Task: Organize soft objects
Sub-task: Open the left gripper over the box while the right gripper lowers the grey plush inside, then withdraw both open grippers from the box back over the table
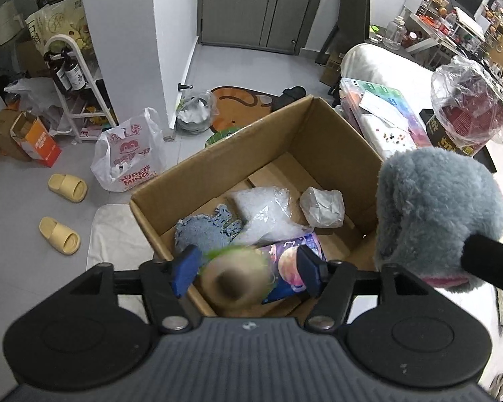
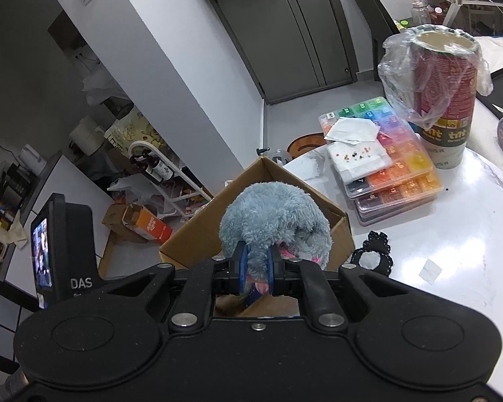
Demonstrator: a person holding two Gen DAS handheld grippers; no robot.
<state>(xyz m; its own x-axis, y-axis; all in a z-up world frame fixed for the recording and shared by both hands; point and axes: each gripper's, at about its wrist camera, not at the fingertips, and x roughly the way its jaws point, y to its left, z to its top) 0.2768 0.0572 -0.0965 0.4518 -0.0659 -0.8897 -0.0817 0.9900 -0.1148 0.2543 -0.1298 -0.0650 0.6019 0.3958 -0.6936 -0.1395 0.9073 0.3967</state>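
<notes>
L tongs [image 1: 248,269] spread wide over cardboard box [image 1: 322,140], blurred round tan/green toy [image 1: 233,276] between pads, contact unclear. Inside box: blue fuzzy cloth [image 1: 206,231], clear bubble bag [image 1: 265,212], wrapped lump [image 1: 322,207], planet-print tube [image 1: 293,263]. R tongs [image 2: 256,269] clamped tight on grey-blue plush [image 2: 273,219], held above box edge beside white desk [image 2: 452,221]

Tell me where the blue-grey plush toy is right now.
The blue-grey plush toy is pinched in the right claw, held just above the near right corner of the cardboard box, beside the white table.
</notes>
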